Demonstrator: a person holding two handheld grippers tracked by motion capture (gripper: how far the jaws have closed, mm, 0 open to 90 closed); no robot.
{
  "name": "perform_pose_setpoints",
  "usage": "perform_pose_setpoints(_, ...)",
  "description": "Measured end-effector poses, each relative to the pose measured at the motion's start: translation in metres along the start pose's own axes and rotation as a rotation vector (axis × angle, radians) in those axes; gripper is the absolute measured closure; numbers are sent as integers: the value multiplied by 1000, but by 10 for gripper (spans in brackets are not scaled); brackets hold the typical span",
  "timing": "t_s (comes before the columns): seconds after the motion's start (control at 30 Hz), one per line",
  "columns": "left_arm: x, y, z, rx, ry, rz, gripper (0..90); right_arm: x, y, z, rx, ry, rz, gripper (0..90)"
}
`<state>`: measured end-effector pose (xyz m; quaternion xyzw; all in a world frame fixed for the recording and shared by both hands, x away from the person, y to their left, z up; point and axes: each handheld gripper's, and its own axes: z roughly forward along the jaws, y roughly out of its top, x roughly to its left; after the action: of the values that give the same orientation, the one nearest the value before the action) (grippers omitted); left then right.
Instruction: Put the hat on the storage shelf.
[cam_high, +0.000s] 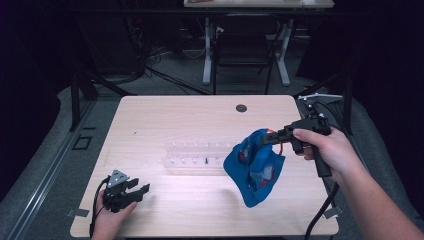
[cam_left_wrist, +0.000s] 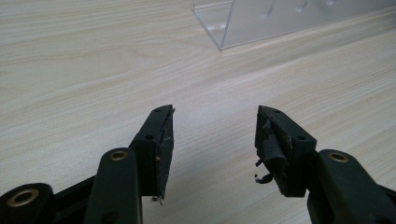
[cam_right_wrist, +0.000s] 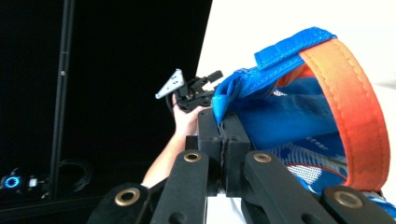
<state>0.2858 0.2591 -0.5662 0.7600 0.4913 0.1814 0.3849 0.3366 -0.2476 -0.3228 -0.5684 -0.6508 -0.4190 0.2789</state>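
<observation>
A blue cloth bag (cam_high: 254, 167) with an orange-lined rim (cam_right_wrist: 355, 116) hangs above the table's right half. My right gripper (cam_high: 268, 138) is shut on its upper edge, and the blue fabric (cam_right_wrist: 243, 84) bunches just above the closed jaws of that right gripper (cam_right_wrist: 223, 128). My left gripper (cam_high: 140, 188) rests low over the table near the front left corner, jaws apart with nothing between them; its fingertips (cam_left_wrist: 164, 116) hover over bare wood. In the right gripper view the left gripper (cam_right_wrist: 208, 81) shows farther off, held in a hand.
A clear plastic rack (cam_high: 197, 155) lies in the middle of the wooden table (cam_high: 165, 115), just left of the bag; its corner (cam_left_wrist: 224, 28) is ahead of the left gripper. A round grommet (cam_high: 241, 108) sits at the table's far side. Another desk's legs (cam_high: 207, 50) stand beyond.
</observation>
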Motion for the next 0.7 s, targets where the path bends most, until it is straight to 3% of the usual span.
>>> perform_pose_setpoints(0.13, 1, 0, -1, 0, 3, -1, 476, 6, 4, 6, -5, 54, -16, 896)
perform_pose_setpoints(0.7, -1, 1, -1, -8, -8, -2, 475, 26, 24, 31, -32, 102, -38, 897)
